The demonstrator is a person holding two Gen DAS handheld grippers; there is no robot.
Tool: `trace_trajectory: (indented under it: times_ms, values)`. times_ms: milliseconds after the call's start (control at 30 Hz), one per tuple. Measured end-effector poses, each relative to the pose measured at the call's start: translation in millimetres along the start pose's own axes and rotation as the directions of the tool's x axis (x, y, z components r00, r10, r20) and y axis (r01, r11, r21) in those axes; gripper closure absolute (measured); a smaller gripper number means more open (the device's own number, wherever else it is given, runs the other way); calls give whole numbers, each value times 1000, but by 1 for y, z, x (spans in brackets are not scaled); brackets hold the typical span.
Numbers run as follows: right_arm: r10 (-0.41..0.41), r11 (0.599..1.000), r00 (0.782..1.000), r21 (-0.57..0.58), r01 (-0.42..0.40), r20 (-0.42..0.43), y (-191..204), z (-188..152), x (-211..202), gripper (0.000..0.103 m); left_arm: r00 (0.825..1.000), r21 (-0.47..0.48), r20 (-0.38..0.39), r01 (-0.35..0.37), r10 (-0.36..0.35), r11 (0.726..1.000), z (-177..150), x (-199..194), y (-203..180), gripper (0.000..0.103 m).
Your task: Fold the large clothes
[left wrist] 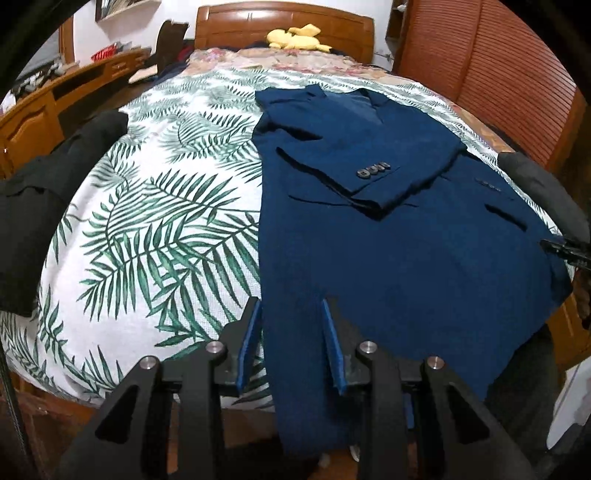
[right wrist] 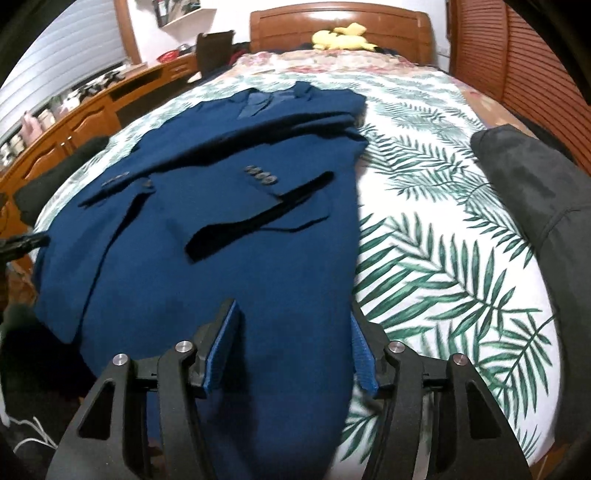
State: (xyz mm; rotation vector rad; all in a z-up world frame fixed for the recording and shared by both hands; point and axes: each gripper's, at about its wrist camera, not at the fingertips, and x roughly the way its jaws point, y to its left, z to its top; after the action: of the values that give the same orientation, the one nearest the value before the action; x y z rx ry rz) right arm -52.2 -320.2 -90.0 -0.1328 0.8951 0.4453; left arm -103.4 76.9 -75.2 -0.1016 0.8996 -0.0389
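Leaf-print bedspread (left wrist: pixel 155 206) carries your navy suit jacket (left wrist: pixel 388 240), sleeves folded across it; your left gripper (left wrist: pixel 291 310) and right gripper (right wrist: pixel 293 314) gape, released, over its hem.

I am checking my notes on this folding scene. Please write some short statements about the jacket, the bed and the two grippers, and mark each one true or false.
1. The blue jacket lies on a leaf-print bedspread. True.
2. Both sleeves hang off the bed. False: one sleeve is folded across the jacket's front.
3. The left gripper is open at the jacket's hem. True.
4. The right gripper is shut on the collar. False: it is open, near the hem.
5. A yellow plush toy lies by the headboard. True.
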Motion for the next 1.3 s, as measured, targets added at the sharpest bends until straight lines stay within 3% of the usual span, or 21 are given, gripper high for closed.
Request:
trace_trajectory:
  times_ms: [133, 233, 300, 400, 433, 733, 900, 1100, 1300]
  values:
    - [-41, 999, 999, 25, 41, -15, 11, -1, 1, 53, 999, 60, 28, 14, -15, 998, -3, 1, -4, 87]
    - [-69, 995, 998, 73, 70, -17, 14, 0, 6, 52, 996, 56, 38, 84, -86, 995, 0, 0, 4, 100]
    - [-78, 992, 997, 95, 80, -21, 15, 2, 7, 56, 991, 69, 37, 126, -128, 990, 2, 0, 7, 102]
    - [-69, 992, 997, 105, 71, -25, 17, 6, 5, 91, 985, 80, 33, 164, -168, 983, 7, -1, 9, 102]
    - [-79, 991, 996, 109, 82, -29, 17, 9, 4, 95, 983, 81, 28, 179, -182, 980, 9, -1, 10, 102]
    - [-125, 972, 991, 195, 134, -55, 12, 11, 2, 96, 974, 143, -35, 225, -222, 964, 24, 8, 7, 102]
    - [-29, 954, 998, 297, 47, -64, -6, 3, 5, 98, 971, 162, 53, 222, -233, 962, 40, -28, -4, 103]
    - [29, 977, 997, 211, -45, 77, 15, 25, -35, 102, 961, 156, 200, 159, -189, 975, 58, -91, -15, 103]
    - [117, 984, 973, 106, -140, 201, 33, 58, -87, 102, 954, 99, 260, 131, -153, 986, 65, -135, -20, 103]
